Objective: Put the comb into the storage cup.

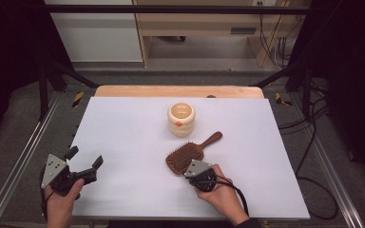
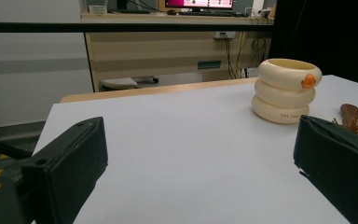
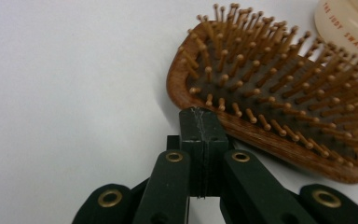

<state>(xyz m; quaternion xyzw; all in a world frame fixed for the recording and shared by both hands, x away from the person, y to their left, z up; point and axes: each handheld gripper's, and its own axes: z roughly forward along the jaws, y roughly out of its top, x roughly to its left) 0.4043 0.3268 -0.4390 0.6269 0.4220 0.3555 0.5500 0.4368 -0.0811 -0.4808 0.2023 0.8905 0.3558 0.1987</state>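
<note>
A wooden paddle hairbrush (image 1: 185, 156) lies bristles up on the white table (image 1: 123, 123), its handle pointing to the back right. Behind it stands a cream ringed cup (image 1: 180, 118) with an orange beak. My right gripper (image 1: 193, 167) is shut, with nothing between its jaws. In the right gripper view its tips (image 3: 201, 123) sit against the near rim of the hairbrush (image 3: 279, 93), and the cup (image 3: 349, 28) shows at the top right. My left gripper (image 1: 84, 157) hangs open over the table's front left. The left gripper view shows the cup (image 2: 286, 91) and the hairbrush (image 2: 356, 123) beyond its gap (image 2: 200, 172).
A wooden board edge (image 1: 178, 91) runs along the table's back. Metal frame rails (image 1: 19, 156) flank both sides, and cables (image 1: 313, 142) lie on the floor to the right. Behind the table stands a wooden bench (image 2: 168, 51).
</note>
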